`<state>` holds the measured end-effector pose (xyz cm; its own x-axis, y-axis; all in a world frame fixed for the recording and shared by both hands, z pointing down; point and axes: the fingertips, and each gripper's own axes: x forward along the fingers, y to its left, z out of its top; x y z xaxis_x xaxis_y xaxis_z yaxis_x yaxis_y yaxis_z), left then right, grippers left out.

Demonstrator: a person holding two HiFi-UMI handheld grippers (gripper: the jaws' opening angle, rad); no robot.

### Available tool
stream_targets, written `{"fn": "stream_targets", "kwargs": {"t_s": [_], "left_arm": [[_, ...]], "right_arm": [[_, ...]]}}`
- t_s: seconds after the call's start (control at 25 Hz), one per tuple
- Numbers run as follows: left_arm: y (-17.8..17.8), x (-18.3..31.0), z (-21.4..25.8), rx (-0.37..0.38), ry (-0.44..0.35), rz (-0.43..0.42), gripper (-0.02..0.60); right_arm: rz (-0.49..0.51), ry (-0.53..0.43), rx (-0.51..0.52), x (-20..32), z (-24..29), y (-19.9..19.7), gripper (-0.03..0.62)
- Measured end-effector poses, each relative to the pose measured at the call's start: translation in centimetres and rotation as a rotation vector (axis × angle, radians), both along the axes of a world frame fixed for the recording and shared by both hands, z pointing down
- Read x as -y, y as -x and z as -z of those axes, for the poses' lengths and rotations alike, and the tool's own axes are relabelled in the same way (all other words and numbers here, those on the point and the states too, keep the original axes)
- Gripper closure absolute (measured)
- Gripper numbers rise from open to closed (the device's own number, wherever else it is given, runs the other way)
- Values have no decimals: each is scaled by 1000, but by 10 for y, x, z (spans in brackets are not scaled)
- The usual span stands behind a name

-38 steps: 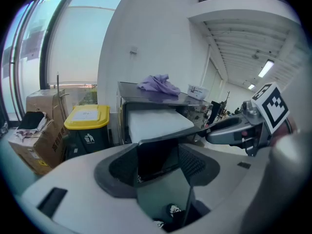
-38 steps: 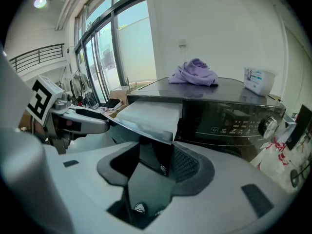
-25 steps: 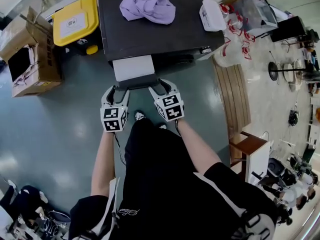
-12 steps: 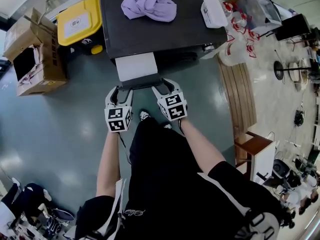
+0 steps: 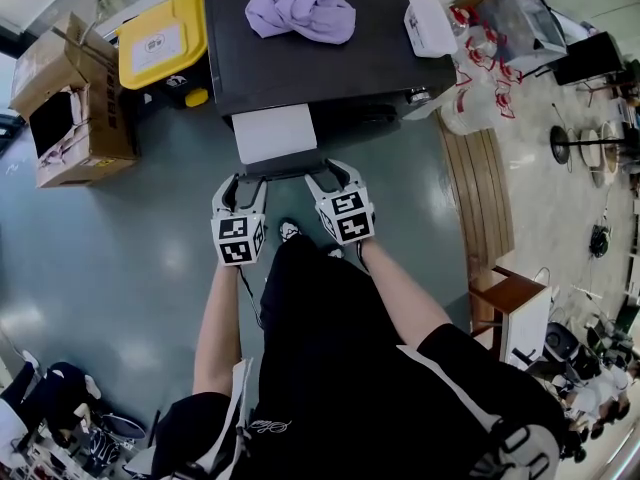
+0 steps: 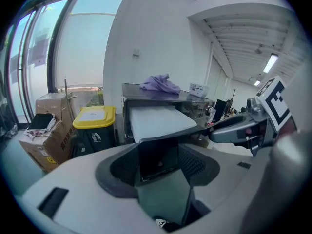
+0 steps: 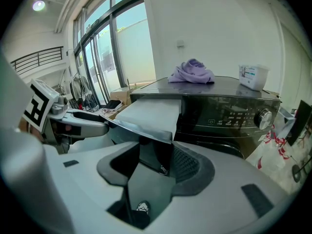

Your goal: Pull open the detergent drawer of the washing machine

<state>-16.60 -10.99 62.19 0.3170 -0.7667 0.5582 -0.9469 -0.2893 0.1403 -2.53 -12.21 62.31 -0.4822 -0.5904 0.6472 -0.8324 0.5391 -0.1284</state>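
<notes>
Detergent drawer (image 5: 272, 133): well out of washing machine (image 5: 330, 58), task likely near done. Your left hand-held gripper (image 5: 243, 183) and right hand-held gripper (image 5: 331, 175) both clamp its front.

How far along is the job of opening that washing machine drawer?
Mostly done: the drawer already sticks well out of the washing machine. In hand: the left gripper and right gripper both clamp its front panel. Left: perhaps a last pull, then letting go.
</notes>
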Motion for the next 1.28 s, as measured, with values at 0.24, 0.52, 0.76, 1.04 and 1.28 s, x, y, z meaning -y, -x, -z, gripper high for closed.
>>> {"fn": "stream_targets", "kwargs": {"t_s": [0.24,0.52,0.76,1.04,1.28], "left_arm": [[-1,-3,-1,5,0,4,333],[-1,-7,-1,7,8,7,333],[-2,-11,-1,11,12,10,333],[-4,-19,-3,13,17,16,333],[-4,-21,-1,10,12,24,333]], "right_arm": [[-3,3,1,-3,-1,-1,390],[-8,6,9,-9,0,-1,393],[-10,2,15,-13,-1,-2,393],[-8,4,15,-20,-3,-4,395],[-11,1,18,-22,0,-4,395]]}}
